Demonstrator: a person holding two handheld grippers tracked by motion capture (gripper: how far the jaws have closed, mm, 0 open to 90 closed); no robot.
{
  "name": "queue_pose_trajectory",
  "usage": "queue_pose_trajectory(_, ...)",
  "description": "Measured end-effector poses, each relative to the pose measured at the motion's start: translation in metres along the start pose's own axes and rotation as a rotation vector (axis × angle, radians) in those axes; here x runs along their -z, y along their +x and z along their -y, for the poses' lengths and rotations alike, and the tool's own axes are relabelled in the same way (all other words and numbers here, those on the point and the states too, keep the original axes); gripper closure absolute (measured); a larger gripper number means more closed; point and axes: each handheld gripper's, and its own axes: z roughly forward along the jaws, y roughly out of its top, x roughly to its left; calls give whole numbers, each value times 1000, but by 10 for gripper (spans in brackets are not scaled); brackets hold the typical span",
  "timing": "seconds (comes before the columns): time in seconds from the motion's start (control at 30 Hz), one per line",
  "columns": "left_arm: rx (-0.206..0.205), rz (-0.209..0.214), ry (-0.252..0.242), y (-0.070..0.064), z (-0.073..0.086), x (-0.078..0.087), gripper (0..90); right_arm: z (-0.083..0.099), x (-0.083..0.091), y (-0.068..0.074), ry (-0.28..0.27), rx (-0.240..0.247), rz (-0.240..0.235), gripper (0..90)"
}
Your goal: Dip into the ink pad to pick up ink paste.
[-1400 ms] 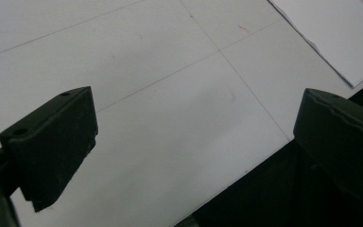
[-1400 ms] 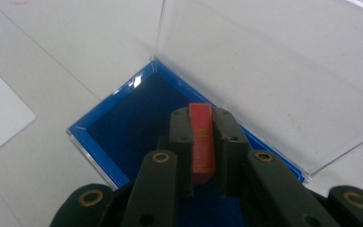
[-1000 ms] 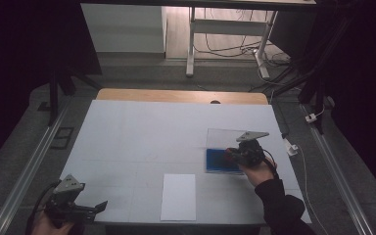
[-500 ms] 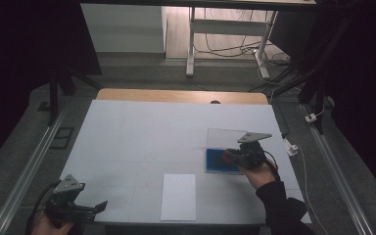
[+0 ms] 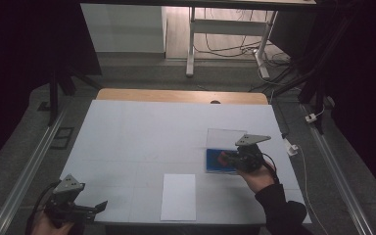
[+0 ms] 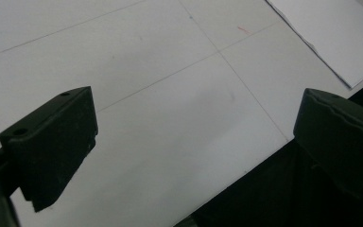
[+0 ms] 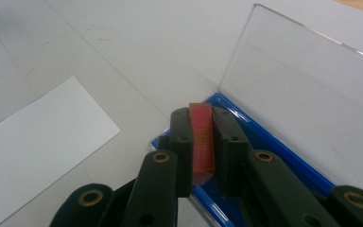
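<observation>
A flat blue case [image 5: 219, 163] [image 7: 269, 146] lies on the white table at the right, its clear lid [image 5: 226, 138] [image 7: 307, 94] standing open. My right gripper [image 5: 223, 157] [image 7: 201, 124] hovers over the case's near edge, shut on a small red block [image 7: 202, 139] [image 5: 222, 157] held on edge between the jaws. My left gripper [image 5: 95, 205] [image 6: 194, 123] is at the table's front left corner, open, with nothing between its jaws, over the bare table edge.
A white sheet of paper [image 5: 178, 196] [image 7: 33, 142] [image 6: 331, 33] lies near the front edge, left of the case. A wooden strip [image 5: 181, 96] runs along the table's far side. Metal rails [image 5: 24, 171] flank the table, and cables trail at the right.
My right gripper has shifted slightly with the red block over the case. The left gripper has stayed in place.
</observation>
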Motion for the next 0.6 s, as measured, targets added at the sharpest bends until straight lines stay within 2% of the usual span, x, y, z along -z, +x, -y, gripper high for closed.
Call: queue_pose_trajectory(0.6,0,-1,1,0,0,0,10,-8,-3,29,-9,54,-81,802)
